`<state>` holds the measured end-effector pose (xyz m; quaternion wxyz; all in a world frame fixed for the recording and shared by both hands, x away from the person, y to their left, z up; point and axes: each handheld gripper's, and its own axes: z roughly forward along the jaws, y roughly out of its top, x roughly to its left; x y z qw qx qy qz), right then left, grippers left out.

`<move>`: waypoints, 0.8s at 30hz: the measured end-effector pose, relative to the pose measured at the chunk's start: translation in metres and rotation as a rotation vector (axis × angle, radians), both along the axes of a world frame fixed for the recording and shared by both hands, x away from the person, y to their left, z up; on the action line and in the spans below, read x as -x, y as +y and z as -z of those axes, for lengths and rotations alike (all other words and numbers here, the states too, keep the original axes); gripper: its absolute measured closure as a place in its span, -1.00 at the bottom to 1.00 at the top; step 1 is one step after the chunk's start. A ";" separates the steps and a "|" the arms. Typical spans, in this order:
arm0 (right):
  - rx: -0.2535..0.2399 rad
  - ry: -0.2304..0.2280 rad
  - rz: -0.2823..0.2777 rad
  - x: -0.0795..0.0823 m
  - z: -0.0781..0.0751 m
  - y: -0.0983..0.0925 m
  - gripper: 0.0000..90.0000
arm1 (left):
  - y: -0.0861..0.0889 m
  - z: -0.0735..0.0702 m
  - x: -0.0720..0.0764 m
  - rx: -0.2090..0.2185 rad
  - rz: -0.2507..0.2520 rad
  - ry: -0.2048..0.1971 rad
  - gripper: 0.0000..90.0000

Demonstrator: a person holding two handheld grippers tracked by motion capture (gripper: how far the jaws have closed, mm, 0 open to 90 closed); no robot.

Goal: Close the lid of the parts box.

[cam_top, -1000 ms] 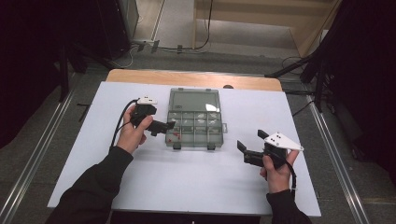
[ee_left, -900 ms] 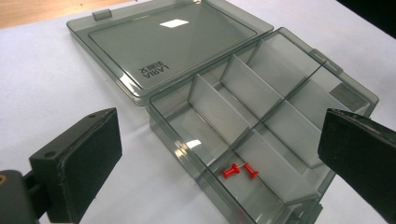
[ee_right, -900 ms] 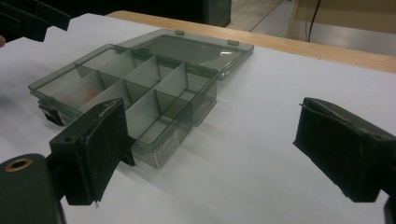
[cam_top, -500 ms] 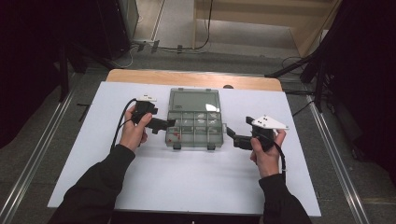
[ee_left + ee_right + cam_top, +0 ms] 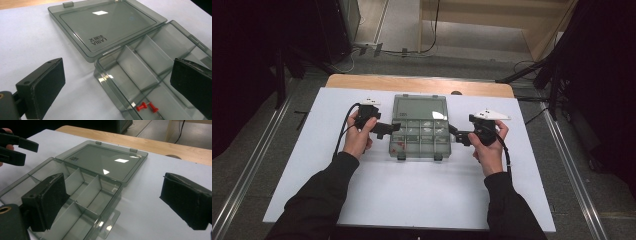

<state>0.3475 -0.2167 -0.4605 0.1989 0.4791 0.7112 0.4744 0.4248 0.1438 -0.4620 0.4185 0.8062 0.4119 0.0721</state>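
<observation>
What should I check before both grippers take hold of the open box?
1. Lid fully open, lying flat on the mat behind the tray: ok.
2. Left gripper open at the box's left wall, one of its fingers over the tray: ok.
3. Right gripper open at the box's right side: ok.
4. Red pins lying loose in a near-left compartment; they may slide if the box tips: not ok.
5. Contents of the other compartments: cannot tell.
6. Box sitting square on the mat: ok.
</observation>
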 end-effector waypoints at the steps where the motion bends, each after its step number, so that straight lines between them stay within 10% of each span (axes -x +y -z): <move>1: 0.000 0.003 0.005 -0.003 0.001 0.001 -0.81 | 0.000 0.000 -0.001 0.014 0.002 0.002 -1.00; 24: -0.038 0.125 -0.007 -0.057 0.010 0.012 -0.42 | -0.003 0.003 -0.031 0.055 -0.033 0.045 -0.70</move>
